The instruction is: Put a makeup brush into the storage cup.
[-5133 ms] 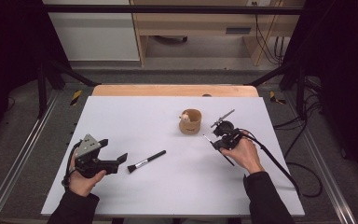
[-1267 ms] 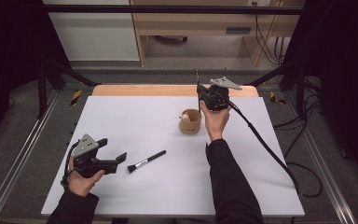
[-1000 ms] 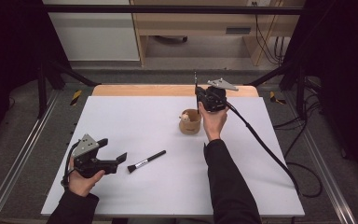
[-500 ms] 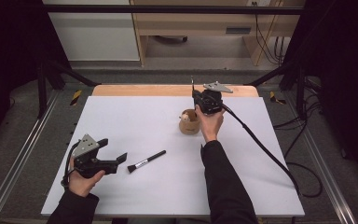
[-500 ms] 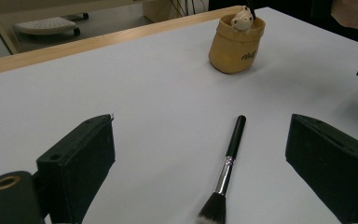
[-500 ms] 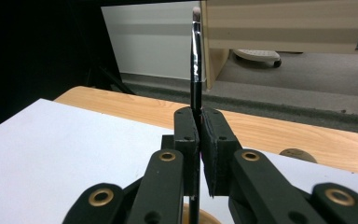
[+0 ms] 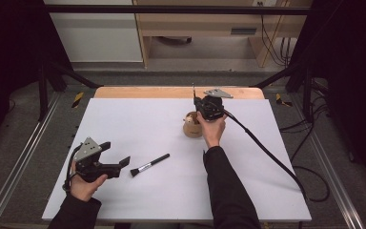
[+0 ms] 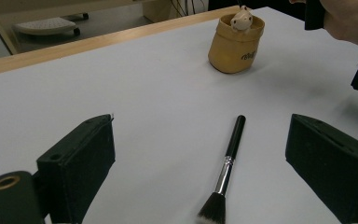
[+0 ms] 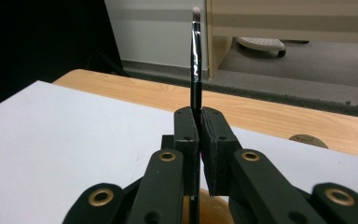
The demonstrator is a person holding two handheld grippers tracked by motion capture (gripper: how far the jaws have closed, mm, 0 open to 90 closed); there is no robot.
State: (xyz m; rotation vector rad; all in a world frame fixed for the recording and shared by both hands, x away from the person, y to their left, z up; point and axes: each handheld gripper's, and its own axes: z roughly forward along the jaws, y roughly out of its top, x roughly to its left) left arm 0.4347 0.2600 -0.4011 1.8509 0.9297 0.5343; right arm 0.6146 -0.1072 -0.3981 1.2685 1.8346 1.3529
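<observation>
Even overhead light, soft shadows, dark surroundings, slight blur.

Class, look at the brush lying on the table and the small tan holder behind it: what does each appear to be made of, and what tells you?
Makeup brush: glossy black handle, probably plastic or lacquered wood; a shiny silver collar that reads as metal; dark bristles with pale tips, fibre type unclear. Tan holder: matte with a rolled rim like a paper bag, yet smooth-walled, so possibly glazed ceramic or resin.

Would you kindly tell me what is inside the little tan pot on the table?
A small pale figurine pokes above the rim of the tan pot. Whatever sits deeper is hidden by its wall, and from above the right tongs cover it.
</observation>
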